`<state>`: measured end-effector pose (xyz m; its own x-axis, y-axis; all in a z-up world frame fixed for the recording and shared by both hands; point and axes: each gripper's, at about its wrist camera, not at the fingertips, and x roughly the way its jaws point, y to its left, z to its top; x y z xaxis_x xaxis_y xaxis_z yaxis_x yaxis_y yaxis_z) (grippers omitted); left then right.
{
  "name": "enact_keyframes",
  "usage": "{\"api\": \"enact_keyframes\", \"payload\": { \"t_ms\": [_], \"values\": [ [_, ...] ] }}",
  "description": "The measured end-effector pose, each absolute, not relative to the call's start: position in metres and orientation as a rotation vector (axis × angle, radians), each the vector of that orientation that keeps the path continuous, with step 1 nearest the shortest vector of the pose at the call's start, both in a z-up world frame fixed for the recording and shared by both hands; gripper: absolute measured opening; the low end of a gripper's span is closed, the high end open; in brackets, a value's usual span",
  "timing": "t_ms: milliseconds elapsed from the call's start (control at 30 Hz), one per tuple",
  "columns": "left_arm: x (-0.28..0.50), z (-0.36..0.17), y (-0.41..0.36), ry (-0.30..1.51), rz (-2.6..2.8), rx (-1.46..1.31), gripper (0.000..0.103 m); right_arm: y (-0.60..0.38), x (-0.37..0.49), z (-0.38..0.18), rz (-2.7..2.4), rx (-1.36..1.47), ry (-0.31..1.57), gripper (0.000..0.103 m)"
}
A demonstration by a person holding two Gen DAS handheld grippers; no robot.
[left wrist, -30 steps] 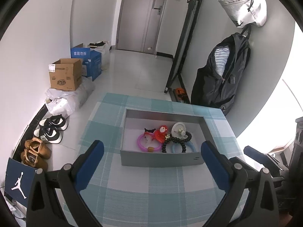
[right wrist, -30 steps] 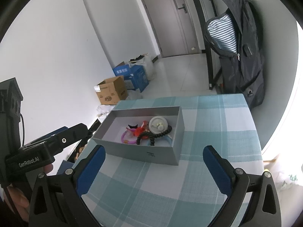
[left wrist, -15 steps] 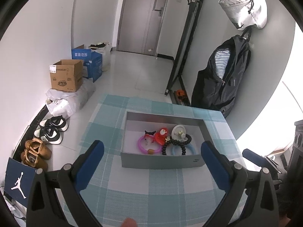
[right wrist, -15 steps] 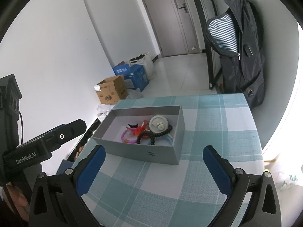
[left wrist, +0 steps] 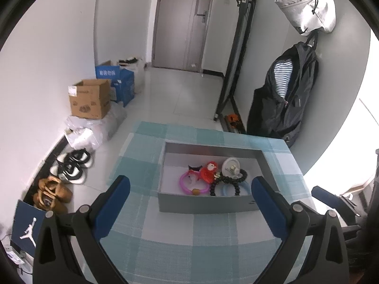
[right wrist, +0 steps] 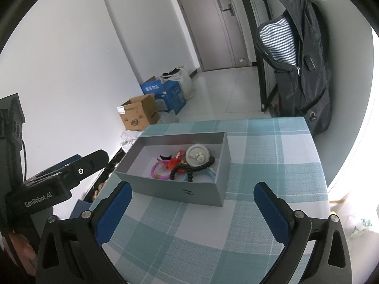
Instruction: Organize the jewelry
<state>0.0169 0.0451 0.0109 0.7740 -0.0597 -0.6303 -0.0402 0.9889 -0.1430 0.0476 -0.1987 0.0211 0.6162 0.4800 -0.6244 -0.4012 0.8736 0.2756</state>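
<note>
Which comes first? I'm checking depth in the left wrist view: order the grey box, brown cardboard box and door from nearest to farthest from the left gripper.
From the left gripper:
1. Grey box, straight ahead on the checked tablecloth.
2. Brown cardboard box, on the floor, ahead to the left.
3. Door, at the far end of the hallway.

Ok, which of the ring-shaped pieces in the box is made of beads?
The black bracelet, a loop of dark round beads at the box's right; the pink ring and pale blue ring are smooth bands.
</note>
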Motion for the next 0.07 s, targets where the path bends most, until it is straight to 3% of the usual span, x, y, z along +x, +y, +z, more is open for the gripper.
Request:
{"api": "enact_keyframes", "payload": {
  "t_ms": [67],
  "values": [
    [0.0162, 0.0111, 0.0427, 0.683, -0.022, -0.143, 0.1, -0.1986, 0.0479, 0.0212, 0.51, 0.114, 0.752, 0.103]
  ]
}}
